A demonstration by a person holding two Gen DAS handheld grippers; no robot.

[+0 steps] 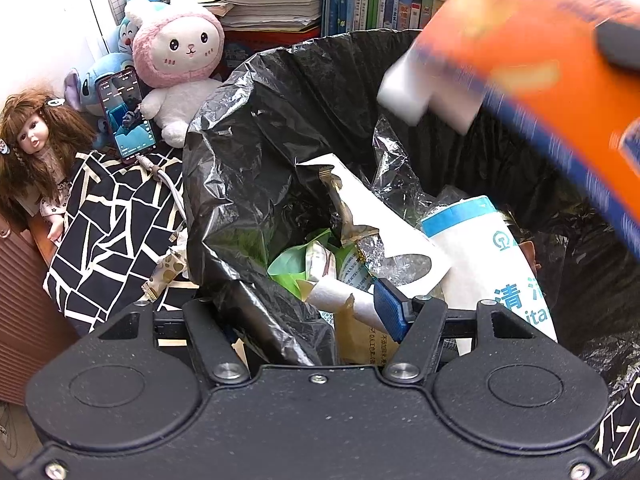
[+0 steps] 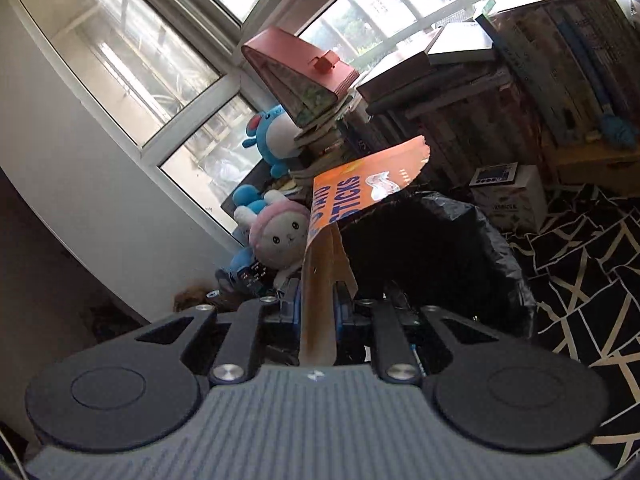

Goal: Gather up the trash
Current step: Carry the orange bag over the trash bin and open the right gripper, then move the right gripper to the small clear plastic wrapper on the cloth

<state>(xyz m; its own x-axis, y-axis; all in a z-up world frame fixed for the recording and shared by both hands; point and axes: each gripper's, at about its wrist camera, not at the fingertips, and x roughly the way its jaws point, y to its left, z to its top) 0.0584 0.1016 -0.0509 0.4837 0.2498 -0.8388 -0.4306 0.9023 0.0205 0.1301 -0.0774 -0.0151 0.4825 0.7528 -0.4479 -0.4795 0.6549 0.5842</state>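
Right wrist view: our right claw (image 2: 318, 300) grips the orange box (image 2: 360, 188) above the bin (image 2: 500, 240); left claw (image 1: 316, 312) pinches the liner (image 1: 240, 184). Released early, it could catch the near rim and fall outside.

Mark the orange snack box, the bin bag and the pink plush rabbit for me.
orange snack box (image 2: 352, 188), right wrist view, printed face.
bin bag (image 1: 248, 168), left wrist view, inner left wall.
pink plush rabbit (image 1: 180, 48), left wrist view, face.

Daylight through big white-framed windows (image 2: 132, 72) on a curved white wall (image 2: 72, 216). Below the windows: plush toys (image 1: 176, 60), a doll (image 1: 36, 140), a phone (image 1: 126, 114). Right of the windows: stacked books (image 2: 440, 76). Black-and-white crackle-pattern cloth (image 2: 580, 264) covers the surface beside the books.
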